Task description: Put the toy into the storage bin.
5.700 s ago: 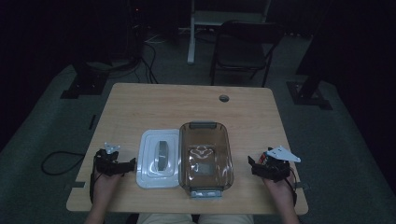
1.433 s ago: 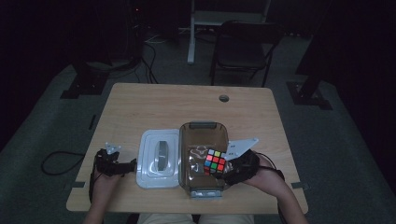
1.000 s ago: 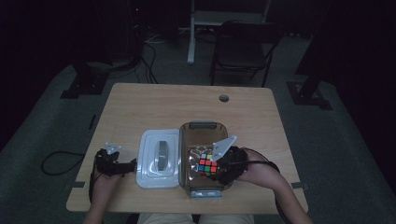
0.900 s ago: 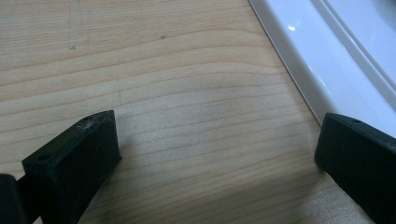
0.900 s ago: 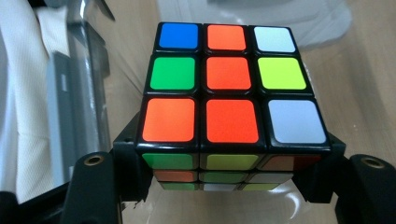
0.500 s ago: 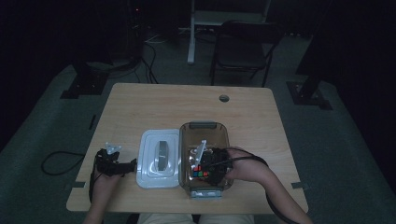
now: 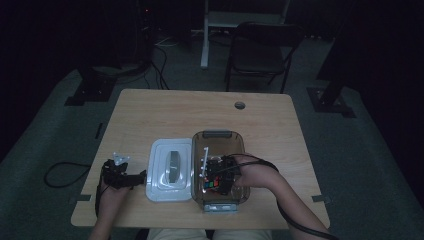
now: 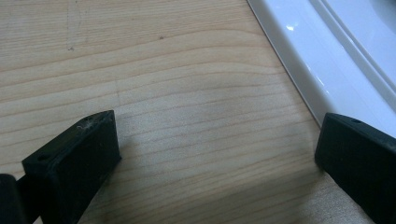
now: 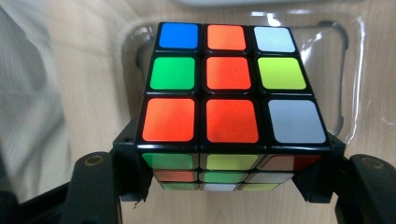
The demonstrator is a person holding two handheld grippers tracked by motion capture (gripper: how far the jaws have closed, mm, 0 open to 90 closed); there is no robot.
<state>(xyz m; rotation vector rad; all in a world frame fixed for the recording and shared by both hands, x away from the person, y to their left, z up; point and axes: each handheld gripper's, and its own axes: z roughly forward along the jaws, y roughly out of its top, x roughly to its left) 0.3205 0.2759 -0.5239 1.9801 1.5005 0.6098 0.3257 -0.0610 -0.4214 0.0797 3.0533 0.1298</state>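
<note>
Cube (image 9: 231, 93) now lower inside container (image 7: 235, 142)

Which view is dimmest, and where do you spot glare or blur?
High view: dim, room nearly black. Right gripper view: bright, puzzle cube sharp, glare on the clear container rim. Left gripper view: well lit, highlight on the white lid, near jaws soft.

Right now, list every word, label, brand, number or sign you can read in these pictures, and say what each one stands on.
None: no readable text in any of the views.
Puzzle cube: plain coloured stickers, no letters or logo.
White lid: no print visible.
Clear container: no label visible.
Table: bare wood grain, no markings.
</note>
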